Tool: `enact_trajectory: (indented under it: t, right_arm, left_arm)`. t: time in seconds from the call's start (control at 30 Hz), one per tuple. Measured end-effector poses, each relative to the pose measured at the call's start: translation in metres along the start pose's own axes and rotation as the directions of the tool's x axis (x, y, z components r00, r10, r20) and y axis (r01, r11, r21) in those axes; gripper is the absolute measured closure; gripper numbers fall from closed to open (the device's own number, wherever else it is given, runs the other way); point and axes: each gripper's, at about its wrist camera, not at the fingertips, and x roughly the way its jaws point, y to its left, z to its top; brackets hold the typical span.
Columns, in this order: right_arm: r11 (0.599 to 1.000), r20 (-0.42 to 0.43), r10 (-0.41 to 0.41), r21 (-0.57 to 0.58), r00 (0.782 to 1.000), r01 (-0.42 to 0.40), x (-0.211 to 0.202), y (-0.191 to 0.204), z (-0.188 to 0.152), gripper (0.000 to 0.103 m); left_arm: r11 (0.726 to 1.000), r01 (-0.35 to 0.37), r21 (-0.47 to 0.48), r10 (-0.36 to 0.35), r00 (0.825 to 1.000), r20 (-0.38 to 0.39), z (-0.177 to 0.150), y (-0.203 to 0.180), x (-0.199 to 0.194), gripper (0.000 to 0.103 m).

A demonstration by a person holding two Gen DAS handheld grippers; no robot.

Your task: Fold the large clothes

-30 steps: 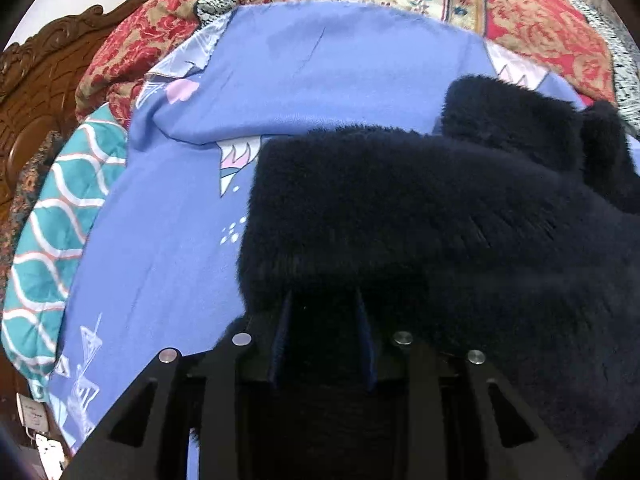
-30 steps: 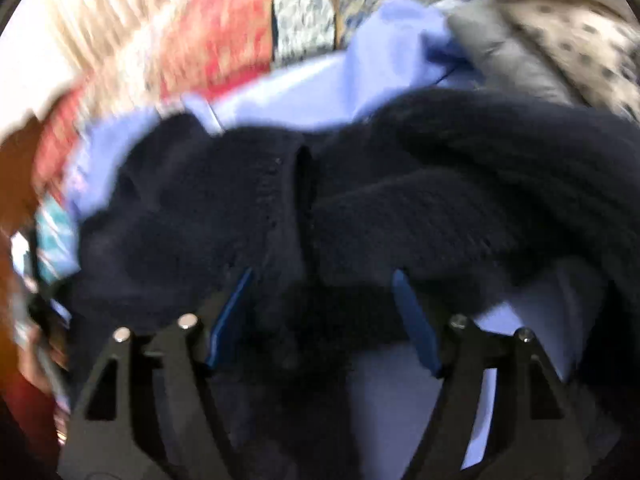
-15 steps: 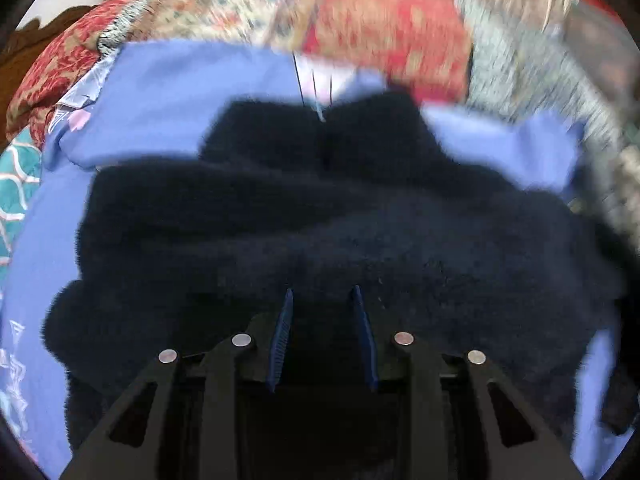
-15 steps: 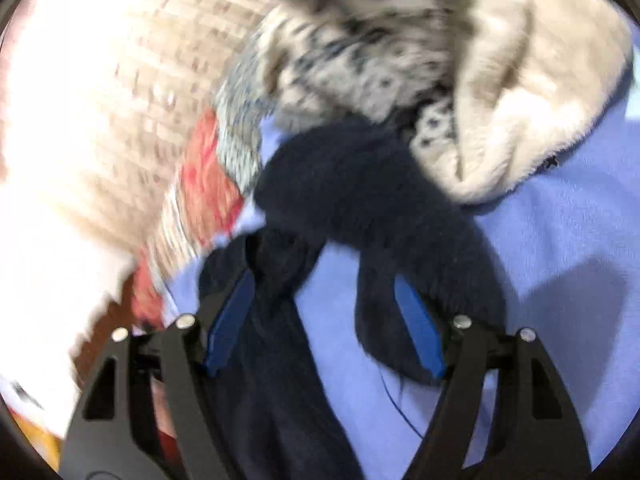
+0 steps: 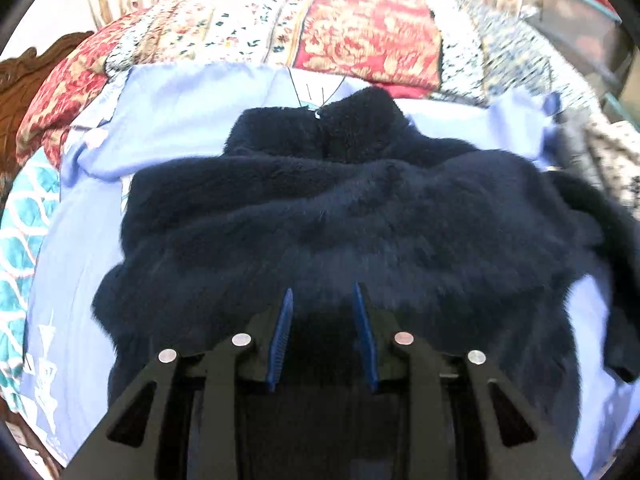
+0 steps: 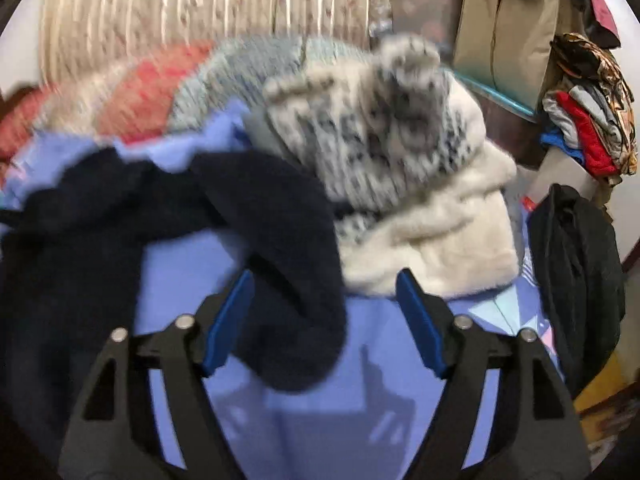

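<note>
While the left gripper (image 5: pixel 322 336) looks out over the bed, its blue pads sit narrowly apart with dark fleece between them — it appears to be pinching the near hem of the navy fleece jacket (image 5: pixel 340 216), though the cloth is so dark at the pads that the bite is hard to judge. That jacket lies spread across the pale blue sheet (image 5: pixel 180 120), collar away from the camera and near the patterned quilt (image 5: pixel 360 36), one sleeve trailing off to the right. It looks rumpled, not flat.

From the right gripper (image 6: pixel 324 320) the picture is smeared with motion. Its jaws stand wide open, grasping nothing; a dark sleeve (image 6: pixel 288 264) of the same jacket lies curled on the sheet between and just ahead of the pads. Right beside the sleeve sits a heap of cream and speckled fleece (image 6: pixel 400 200), touching or very nearly touching it.

My worry is that sleeve. If the right gripper closes while swinging this fast it may catch only loose pile and slip off, or grab the cream heap along with it and drag that into the fold. A thin left-hand pinch could also let the heavy hem slide out when lifted — and the creases would then be folded in.
</note>
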Motion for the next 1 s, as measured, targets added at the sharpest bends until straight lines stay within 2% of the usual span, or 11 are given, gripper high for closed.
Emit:
enact_trajectory:
  t: [0.07,0.1,0.13,0.23,0.27,0.3,0.4,0.6,0.8,0.93,1.0]
  right_arm:
    - [0.998,-0.107,0.055,0.018,0.993,-0.053,0.031,-0.01,-0.006,0.037]
    - [0.997,-0.182,0.077,0.014,0.98,-0.075,0.046,-0.01,-0.008,0.085]
    - [0.994,-0.278,0.11,0.031,0.954,-0.106,0.059,-0.008,-0.006,0.097]
    - [0.904,-0.222,0.415,0.214,0.882,-0.371,0.026,-0.007,0.039,0.097]
    - [0.868,-0.209,0.488,0.221,0.847,-0.445,0.011,0.001,0.06,0.097]
    - [0.806,-0.19,0.587,0.225,0.787,-0.548,-0.01,0.015,0.09,0.097]
    - [0.729,-0.169,0.684,0.141,0.709,-0.67,-0.055,0.067,0.16,0.097]
    - [0.67,-0.299,0.681,-0.115,0.669,-0.733,-0.077,0.247,0.239,0.097]
    - [0.585,-0.507,0.608,-0.234,0.611,-0.777,-0.009,0.453,0.207,0.096]
    - [0.597,-0.555,0.517,-0.312,0.652,-0.739,0.049,0.518,0.168,0.085]
    - [0.581,-0.595,0.569,-0.197,0.567,-0.79,0.068,0.506,0.167,0.084]
  left_arm:
    - [1.0,0.028,-0.01,-0.028,1.0,0.011,-0.015,0.012,-0.015,0.049]
    - [0.999,0.034,-0.013,-0.033,0.999,0.017,-0.021,0.018,-0.02,0.049]
    - [0.999,0.038,-0.017,-0.038,0.999,0.027,-0.03,0.027,-0.029,0.049]
    - [0.998,0.05,-0.028,-0.049,0.997,0.061,-0.054,0.056,-0.054,0.049]
    - [0.998,0.055,-0.034,-0.053,0.996,0.069,-0.063,0.065,-0.061,0.049]
    - [0.997,0.059,-0.047,-0.056,0.996,0.076,-0.07,0.077,-0.067,0.049]
    - [0.99,0.083,-0.116,-0.072,0.992,0.099,-0.09,0.118,-0.081,0.049]
    - [0.95,0.103,-0.295,-0.056,0.985,0.162,-0.128,0.195,-0.095,0.049]
    - [0.915,0.051,-0.4,0.004,0.991,0.133,-0.152,0.251,-0.089,0.049]
    - [0.902,0.041,-0.429,0.014,0.992,0.125,-0.152,0.268,-0.085,0.049]
    - [0.911,0.049,-0.41,0.013,0.989,0.148,-0.139,0.267,-0.085,0.049]
